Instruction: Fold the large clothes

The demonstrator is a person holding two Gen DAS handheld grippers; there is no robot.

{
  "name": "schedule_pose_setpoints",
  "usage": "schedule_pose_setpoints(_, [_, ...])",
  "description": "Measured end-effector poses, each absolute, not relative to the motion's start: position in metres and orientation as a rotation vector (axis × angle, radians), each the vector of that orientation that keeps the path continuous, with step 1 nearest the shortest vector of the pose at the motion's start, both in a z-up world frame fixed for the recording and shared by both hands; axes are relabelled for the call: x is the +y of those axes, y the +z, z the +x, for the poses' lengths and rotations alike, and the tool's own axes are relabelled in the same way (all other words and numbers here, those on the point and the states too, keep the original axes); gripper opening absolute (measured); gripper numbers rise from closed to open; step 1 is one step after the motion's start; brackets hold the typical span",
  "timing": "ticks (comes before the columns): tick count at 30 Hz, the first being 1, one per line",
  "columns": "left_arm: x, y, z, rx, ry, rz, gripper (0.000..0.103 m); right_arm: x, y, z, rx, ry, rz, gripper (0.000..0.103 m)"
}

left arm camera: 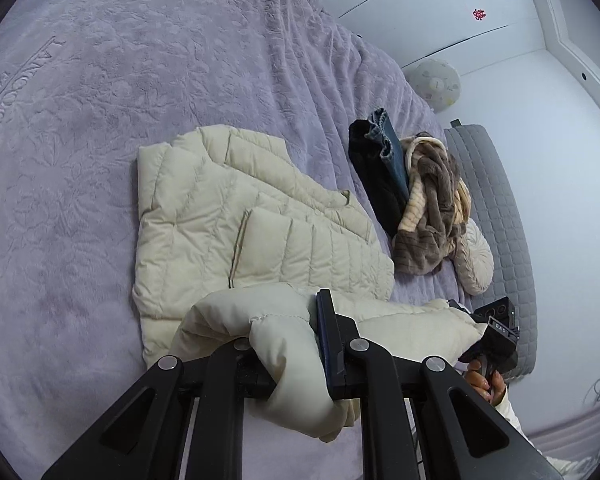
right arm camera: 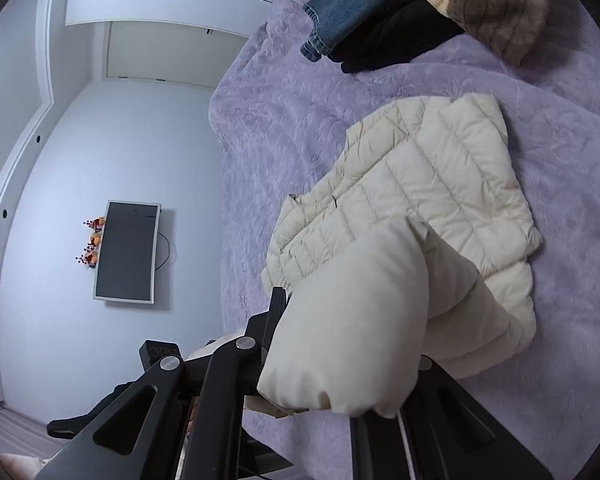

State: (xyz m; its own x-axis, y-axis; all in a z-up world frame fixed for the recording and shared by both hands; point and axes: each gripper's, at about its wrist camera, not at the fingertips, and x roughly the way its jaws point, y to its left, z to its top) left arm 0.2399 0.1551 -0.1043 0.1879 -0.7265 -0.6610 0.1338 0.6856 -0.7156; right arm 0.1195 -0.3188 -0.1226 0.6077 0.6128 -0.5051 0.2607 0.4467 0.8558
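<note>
A cream quilted puffer jacket (left arm camera: 236, 216) lies partly folded on the lilac bedspread (left arm camera: 100, 80). My left gripper (left arm camera: 300, 340) is shut on a lifted edge of it; the bunched fabric drapes over one finger and hides it. In the right wrist view the same jacket (right arm camera: 432, 184) lies ahead, and my right gripper (right arm camera: 340, 344) is shut on another raised fold that covers its right finger. Both held parts hang above the bed. The right gripper (left arm camera: 496, 332) and the hand holding it show at the left view's right edge.
A pile of clothes lies beyond the jacket: jeans (left arm camera: 388, 148), a black garment (left arm camera: 372, 176) and a brown-and-cream fuzzy piece (left arm camera: 432, 200). A round cushion (left arm camera: 476, 260) and a grey quilted pad (left arm camera: 496, 200) sit past them. A wall screen (right arm camera: 126, 250) and white wardrobe (right arm camera: 160, 0) stand off the bed.
</note>
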Motion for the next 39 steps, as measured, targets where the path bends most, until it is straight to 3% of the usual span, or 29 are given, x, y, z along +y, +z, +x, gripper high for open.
schedule_pose_setpoints(14, [0.121, -0.153, 0.337, 1.242, -0.568, -0.483, 0.016, -0.348, -0.183, 0.225, 0.971, 0.148, 1.13, 0.011])
schedule_pose_setpoints(27, [0.099, -0.188, 0.374, 1.323, -0.456, -0.41, 0.02, -0.358, -0.23, 0.262, 1.026, 0.067, 1.175, 0.012])
schedule_pose_setpoints(30, [0.096, -0.177, 0.372, 1.301, -0.449, -0.357, 0.021, -0.36, -0.225, 0.262, 1.011, 0.077, 1.179, 0.024])
schedule_pose_setpoints(31, [0.094, -0.173, 0.37, 1.287, -0.452, -0.336, 0.021, -0.361, -0.222, 0.261, 0.998, 0.08, 1.183, 0.041])
schedule_pose_setpoints(32, [0.092, -0.169, 0.368, 1.275, -0.454, -0.314, 0.03, -0.362, -0.219, 0.261, 0.981, 0.085, 1.187, 0.059])
schedule_pose_setpoints(33, [0.09, -0.165, 0.366, 1.261, -0.451, -0.293, 0.057, -0.363, -0.215, 0.261, 0.965, 0.086, 1.184, 0.063])
schedule_pose_setpoints(35, [0.091, -0.153, 0.359, 1.198, -0.415, -0.251, 0.097, -0.365, -0.209, 0.261, 0.958, 0.087, 1.171, 0.064])
schedule_pose_setpoints(39, [0.095, -0.137, 0.354, 1.136, -0.366, -0.207, 0.099, -0.367, -0.199, 0.254, 0.96, 0.065, 1.123, 0.064])
